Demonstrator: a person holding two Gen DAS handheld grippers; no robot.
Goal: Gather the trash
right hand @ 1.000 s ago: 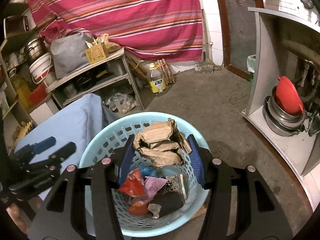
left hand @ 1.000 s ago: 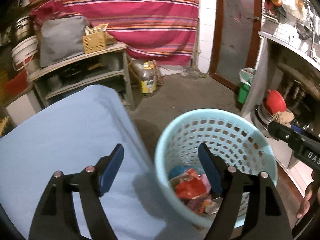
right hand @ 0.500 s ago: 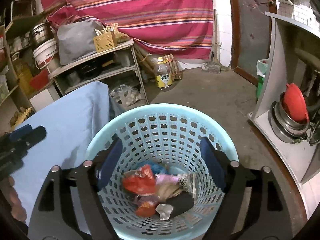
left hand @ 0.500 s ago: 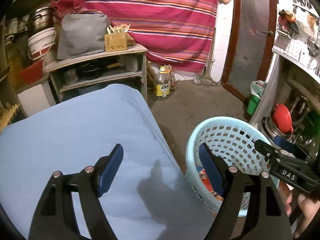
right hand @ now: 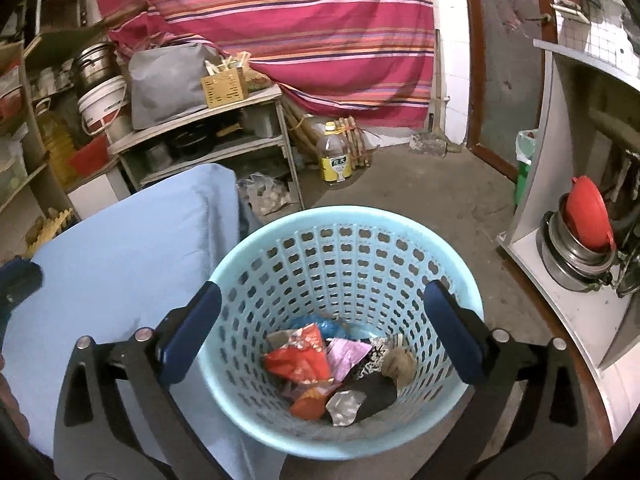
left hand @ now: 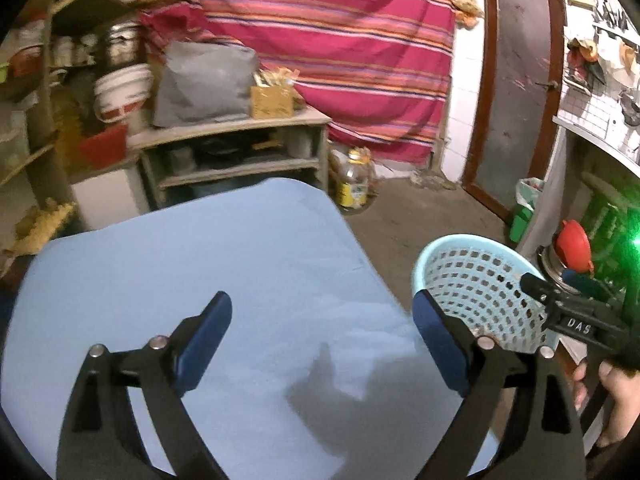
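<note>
- My left tongs (left hand: pixel 322 344) hang over the blue-covered surface (left hand: pixel 200 280), spread wide; the jaws have just been opening further and nothing sits between them.
- The cloth under them looks bare as far as this view reaches: I see only my own shadow at about 5 o'clock, and no wrapper or scrap left on it.
- At 3 o'clock from my left tongs stands the pale blue perforated basket (right hand: pixel 344 220), on the floor just beside the edge of the surface.
- My right tongs (right hand: pixel 332 332) hover above the basket's mouth, jaws spread past the rim on both sides; they have just been opening and they pinch nothing.
- The trash lies at the bottom of the basket, toward 6 o'clock: a red wrapper (right hand: pixel 300 360), a pink foil piece (right hand: pixel 348 354), a crumpled brown paper (right hand: pixel 400 362), something blue behind them and a dark packet in front.
- My reading: the collecting is close to finished. The pieces are in the basket, both tongs are empty, and what is left is only a check for scraps that these views do not cover.
</note>
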